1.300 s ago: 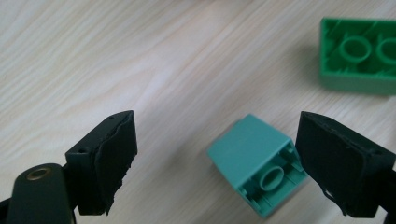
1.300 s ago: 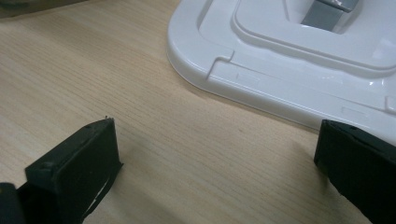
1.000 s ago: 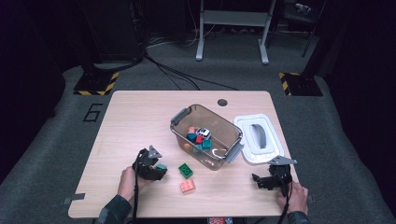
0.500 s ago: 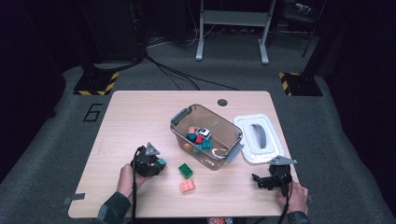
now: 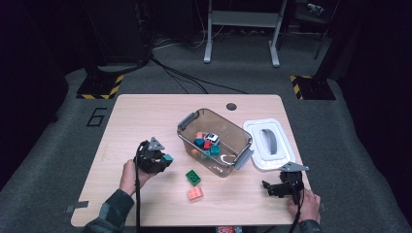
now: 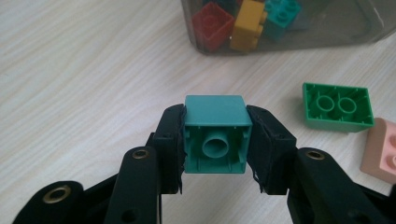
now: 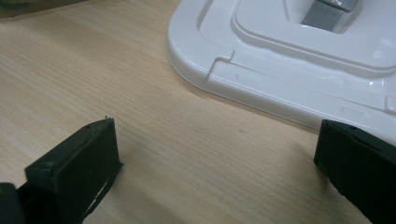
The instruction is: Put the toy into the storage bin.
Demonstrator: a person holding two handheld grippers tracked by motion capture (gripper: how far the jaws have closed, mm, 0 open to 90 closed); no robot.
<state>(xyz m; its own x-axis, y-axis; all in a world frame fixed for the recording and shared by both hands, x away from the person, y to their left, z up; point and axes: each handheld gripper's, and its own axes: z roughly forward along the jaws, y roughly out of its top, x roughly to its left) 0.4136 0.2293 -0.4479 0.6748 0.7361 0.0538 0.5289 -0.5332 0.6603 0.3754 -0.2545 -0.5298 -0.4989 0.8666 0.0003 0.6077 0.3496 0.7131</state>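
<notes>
A dark room with grey carpet, black cables and metal stand legs surrounds a pale wooden table [image 5: 145, 111]. The left gripper [image 5: 163, 159], held near the table's left front, is clamped on a small teal plastic building brick [image 6: 215, 133]; its two black jaws have just closed on the brick, pressing its two sides. The brick's hollow underside, with one round tube inside, faces the left gripper view's camera, so its studded top is hidden. In the high view it shows as a mere teal speck at the jaw tips, and whether it clears the tabletop cannot be told.

Just to its right lie a green two-stud plastic brick [image 5: 193, 177], upside down, and a salmon-pink plastic brick [image 5: 195, 193], the latter cut off at the edge of the left gripper view. Beyond them stands a clear smoky plastic bin with grey latches [image 5: 187, 120]; red, yellow and teal bricks inside are blurred through its wall.

The right gripper [image 5: 270, 188] rests at the front right, jaws wide apart with bare wood between them, beside the white plastic lid with a grey handle [image 5: 255, 127].
</notes>
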